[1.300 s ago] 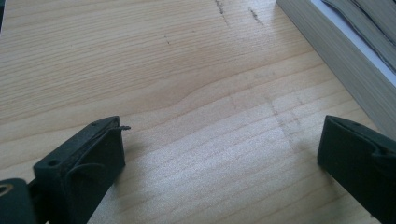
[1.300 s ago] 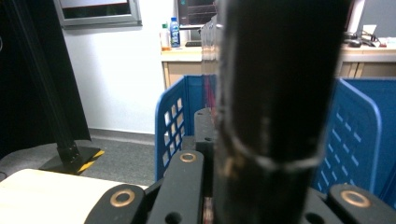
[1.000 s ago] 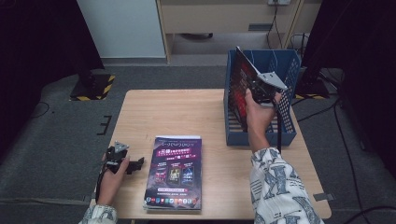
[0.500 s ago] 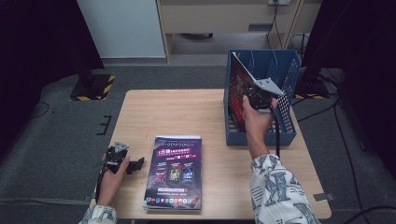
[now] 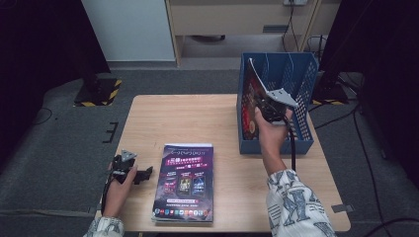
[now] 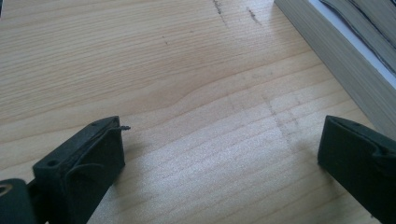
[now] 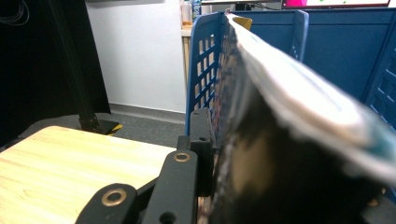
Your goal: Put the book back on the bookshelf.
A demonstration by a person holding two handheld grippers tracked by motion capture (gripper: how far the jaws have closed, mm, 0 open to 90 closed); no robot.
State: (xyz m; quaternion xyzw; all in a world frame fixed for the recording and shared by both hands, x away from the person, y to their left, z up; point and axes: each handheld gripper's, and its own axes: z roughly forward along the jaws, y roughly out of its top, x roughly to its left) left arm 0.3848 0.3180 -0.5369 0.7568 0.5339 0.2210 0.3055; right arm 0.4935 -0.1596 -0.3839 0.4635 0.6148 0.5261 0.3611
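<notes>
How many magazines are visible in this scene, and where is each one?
2. One magazine lies flat on the table, near the left gripper. The other magazine stands in the blue basket, held by the right gripper. More could be hidden inside the basket.

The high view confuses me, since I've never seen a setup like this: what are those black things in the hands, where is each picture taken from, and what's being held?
A person sits at a wooden table and holds a hand-held gripping tool in each hand. The high view looks down from above; the other two pictures come from small cameras riding on each tool. The right tool is clamped on a magazine, standing it in the blue basket; the right gripper view shows that magazine close up beside the basket wall. The left tool rests open on the table, its two black jaws apart over bare wood. A thick stack of magazines lies flat beside it.
</notes>
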